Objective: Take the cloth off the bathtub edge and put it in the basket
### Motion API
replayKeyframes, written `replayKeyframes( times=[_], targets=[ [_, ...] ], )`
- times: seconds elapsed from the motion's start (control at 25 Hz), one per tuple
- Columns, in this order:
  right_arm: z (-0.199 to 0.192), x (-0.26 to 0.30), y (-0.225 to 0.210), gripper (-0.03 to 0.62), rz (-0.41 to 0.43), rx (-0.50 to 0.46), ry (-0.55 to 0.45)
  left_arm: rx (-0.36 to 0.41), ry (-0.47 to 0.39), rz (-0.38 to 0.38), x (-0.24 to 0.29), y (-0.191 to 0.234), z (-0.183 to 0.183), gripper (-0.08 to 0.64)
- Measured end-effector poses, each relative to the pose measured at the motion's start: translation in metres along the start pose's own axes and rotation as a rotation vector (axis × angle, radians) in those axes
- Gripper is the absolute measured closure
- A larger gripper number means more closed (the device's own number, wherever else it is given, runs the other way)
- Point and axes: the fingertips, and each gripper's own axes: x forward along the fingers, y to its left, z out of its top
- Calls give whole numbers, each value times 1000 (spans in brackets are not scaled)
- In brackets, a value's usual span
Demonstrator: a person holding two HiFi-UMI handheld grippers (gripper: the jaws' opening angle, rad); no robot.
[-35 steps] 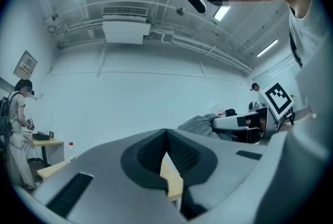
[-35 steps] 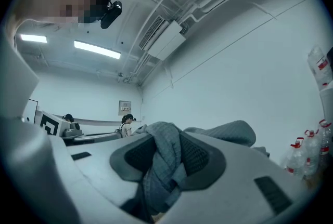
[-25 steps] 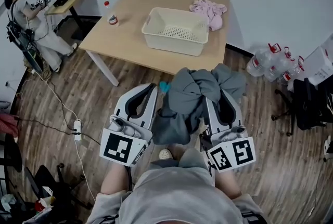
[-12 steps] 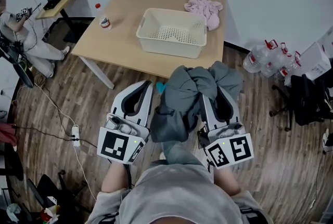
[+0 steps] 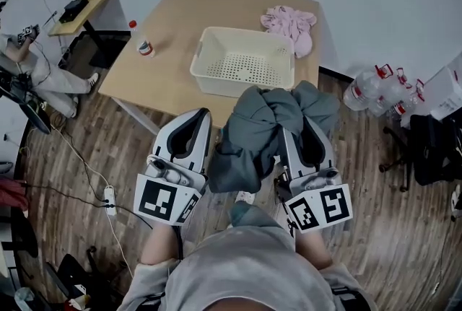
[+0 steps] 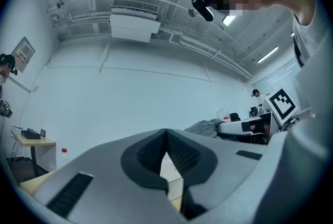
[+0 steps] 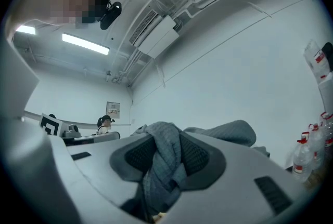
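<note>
A grey cloth [image 5: 258,130] hangs bunched in my right gripper [image 5: 303,123], which is shut on it; the cloth drapes left over the gap between both grippers. In the right gripper view the grey cloth [image 7: 164,161] is pinched between the dark pads. My left gripper [image 5: 193,120] is shut and holds nothing; its pads [image 6: 183,154] meet at the tip. A cream perforated basket [image 5: 207,55] stands empty on the wooden table [image 5: 180,21], just beyond both grippers. No bathtub is in view.
A pink cloth [image 5: 289,21] lies on the table behind the basket, and a small red-capped bottle [image 5: 144,45] stands at its left. Large water bottles [image 5: 375,89] stand on the floor at right. A seated person [image 5: 29,75] and a small desk [image 5: 78,10] are far left. Cables and a power strip [image 5: 108,195] cross the floor.
Both grippers and the grey cloth have come closer to the table; the basket now sits just beyond the jaw tips. Both grips look the same.
</note>
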Motion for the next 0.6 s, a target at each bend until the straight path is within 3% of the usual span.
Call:
replayKeyframes(
  times=[0.6],
  targets=[
    [7, 71, -49, 454, 4, 5, -25, 14, -3, 4, 81, 35, -9, 546]
  ],
)
